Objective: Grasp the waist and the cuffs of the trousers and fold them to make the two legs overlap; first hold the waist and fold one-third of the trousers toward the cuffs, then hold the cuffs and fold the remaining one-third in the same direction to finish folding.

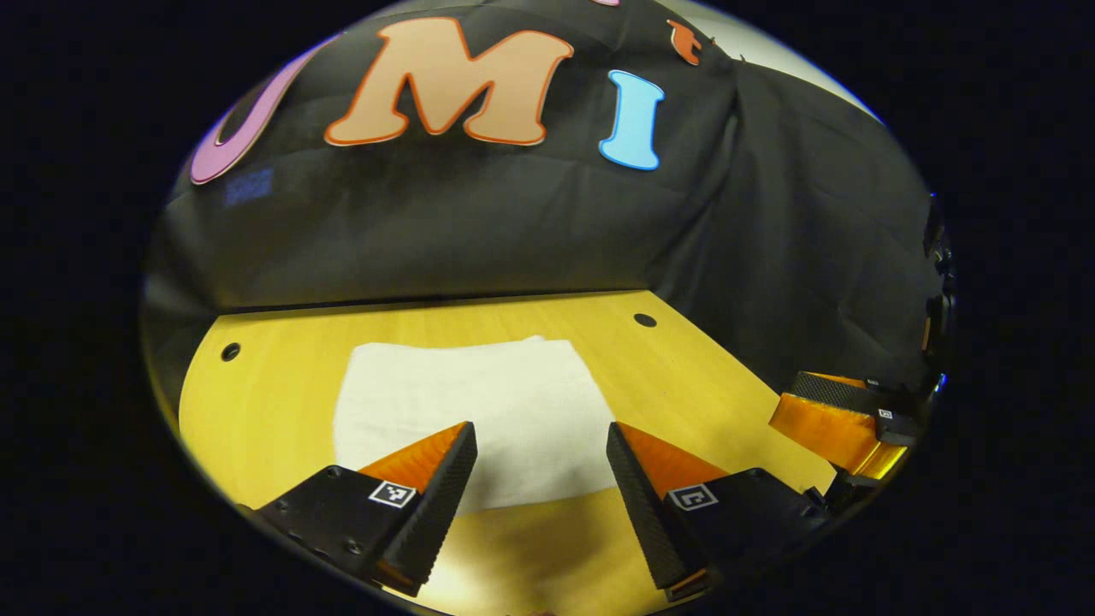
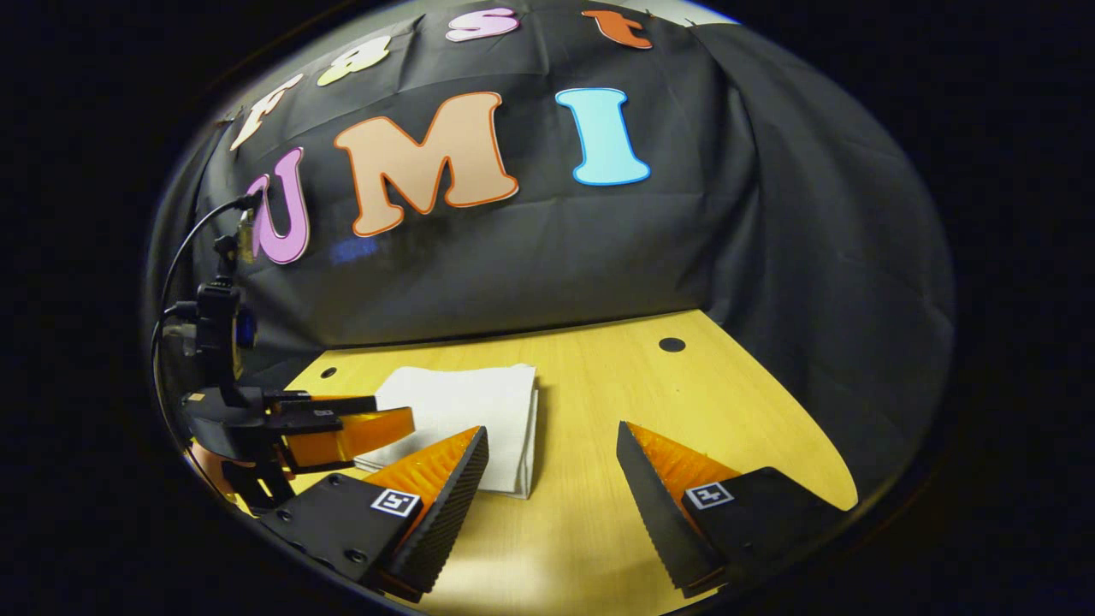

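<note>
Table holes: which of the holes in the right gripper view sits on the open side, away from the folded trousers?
The larger-looking hole, toward the right of the table; the other hole lies left of the folded trousers.

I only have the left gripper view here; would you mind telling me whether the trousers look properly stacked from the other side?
Observer: In the right gripper view the folded trousers show stacked layers along their right edge, lying flat on the table.
Operator: Thank you. Is the right gripper holding anything?
Observer: No. The right gripper is open over bare table, right of the trousers.
Operator: And how does my gripper sit from there?
Observer: The left gripper reaches in over the trousers' near left part; whether it touches them is unclear.
</note>
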The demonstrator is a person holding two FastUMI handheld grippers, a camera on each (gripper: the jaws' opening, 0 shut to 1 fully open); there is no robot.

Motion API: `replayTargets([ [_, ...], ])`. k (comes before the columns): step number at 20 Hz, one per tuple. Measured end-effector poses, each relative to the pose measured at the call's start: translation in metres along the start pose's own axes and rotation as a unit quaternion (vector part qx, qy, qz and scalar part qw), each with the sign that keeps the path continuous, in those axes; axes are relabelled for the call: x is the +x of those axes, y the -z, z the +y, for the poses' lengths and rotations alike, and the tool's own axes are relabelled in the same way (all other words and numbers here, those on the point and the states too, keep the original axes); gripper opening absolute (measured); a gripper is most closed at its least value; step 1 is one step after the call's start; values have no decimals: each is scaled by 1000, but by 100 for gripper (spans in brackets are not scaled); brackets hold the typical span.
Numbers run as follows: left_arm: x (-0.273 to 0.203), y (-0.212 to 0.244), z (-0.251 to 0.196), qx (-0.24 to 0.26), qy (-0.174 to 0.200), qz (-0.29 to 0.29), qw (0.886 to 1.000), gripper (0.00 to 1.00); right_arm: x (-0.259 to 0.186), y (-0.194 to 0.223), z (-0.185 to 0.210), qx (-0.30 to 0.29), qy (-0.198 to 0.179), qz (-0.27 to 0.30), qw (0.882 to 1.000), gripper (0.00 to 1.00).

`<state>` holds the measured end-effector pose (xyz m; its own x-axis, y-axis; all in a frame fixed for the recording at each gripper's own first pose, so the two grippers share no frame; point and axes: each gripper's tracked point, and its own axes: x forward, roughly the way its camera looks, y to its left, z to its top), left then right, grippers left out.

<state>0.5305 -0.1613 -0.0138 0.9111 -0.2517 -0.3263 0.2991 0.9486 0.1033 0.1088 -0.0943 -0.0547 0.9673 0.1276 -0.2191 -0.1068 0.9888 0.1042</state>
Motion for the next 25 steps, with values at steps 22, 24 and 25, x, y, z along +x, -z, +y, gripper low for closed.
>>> replayTargets([
  [22, -90, 16, 80, -19, -103, -6, 994, 92, -43, 32, 62, -11, -16, 16, 1000, 96],
  [24, -89, 16, 78, -17, -94, -2, 995, 92, -46, 30, 59, -9, -12, 14, 1000, 97],
  [25, -88, 16, 76, -14, -90, 1, 996, 92, -47, 27, 57, -9, -9, 12, 1000, 92],
])
